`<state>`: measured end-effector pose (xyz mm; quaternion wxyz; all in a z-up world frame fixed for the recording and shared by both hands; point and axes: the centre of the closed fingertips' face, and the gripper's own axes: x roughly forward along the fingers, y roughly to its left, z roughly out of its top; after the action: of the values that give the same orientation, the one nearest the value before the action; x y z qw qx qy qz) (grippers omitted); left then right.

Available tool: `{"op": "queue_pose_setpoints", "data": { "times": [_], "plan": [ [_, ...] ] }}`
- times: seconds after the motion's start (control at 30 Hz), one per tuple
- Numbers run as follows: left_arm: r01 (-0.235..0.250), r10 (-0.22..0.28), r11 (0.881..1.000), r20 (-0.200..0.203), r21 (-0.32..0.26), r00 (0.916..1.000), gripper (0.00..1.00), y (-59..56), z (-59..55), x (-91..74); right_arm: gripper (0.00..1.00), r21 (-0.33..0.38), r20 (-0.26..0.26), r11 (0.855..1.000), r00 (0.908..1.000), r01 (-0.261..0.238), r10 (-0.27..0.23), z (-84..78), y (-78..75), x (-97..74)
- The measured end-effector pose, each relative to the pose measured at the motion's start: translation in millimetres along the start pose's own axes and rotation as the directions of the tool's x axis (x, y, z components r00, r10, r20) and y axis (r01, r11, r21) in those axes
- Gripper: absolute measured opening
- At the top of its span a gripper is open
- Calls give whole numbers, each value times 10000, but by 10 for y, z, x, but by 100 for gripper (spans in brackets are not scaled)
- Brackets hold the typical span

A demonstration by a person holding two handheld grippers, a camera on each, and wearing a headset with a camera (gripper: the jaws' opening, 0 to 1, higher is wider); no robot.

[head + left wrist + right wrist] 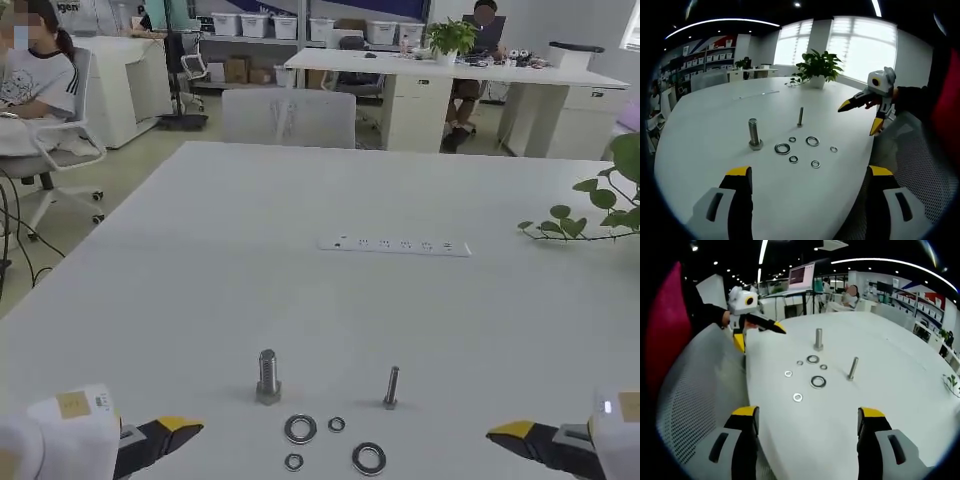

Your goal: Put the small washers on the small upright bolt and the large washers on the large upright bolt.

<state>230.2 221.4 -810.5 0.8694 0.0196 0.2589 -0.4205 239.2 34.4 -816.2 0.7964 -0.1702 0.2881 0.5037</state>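
Two bolts stand head-down on the white table: a large bolt and a thin small bolt. Several washers lie flat in front of them, among them a large washer, another large washer and a small washer. My left gripper is open and empty, near the table's front left. My right gripper is open and empty at the front right.
A white power strip lies mid-table beyond the bolts. Plant leaves reach in from the right edge. A chair back stands at the far side. A grey mesh chair is beside the near edge. People sit at desks behind.
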Motion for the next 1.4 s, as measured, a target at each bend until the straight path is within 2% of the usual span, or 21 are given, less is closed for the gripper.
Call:
{"op": "queue_pose_setpoints", "data": {
  "times": [0.83,1.4],
  "plan": [
    [32,-32,10000,-76,33,10000,93,1,-32,8,80,-127,-313,9997,9993,-209,205,-39,34,18],
    [-33,32,10000,111,18,9999,93,-7,7,16,80,-376,-615,9986,9975,-364,340,-21,17,63]
  ]
}}
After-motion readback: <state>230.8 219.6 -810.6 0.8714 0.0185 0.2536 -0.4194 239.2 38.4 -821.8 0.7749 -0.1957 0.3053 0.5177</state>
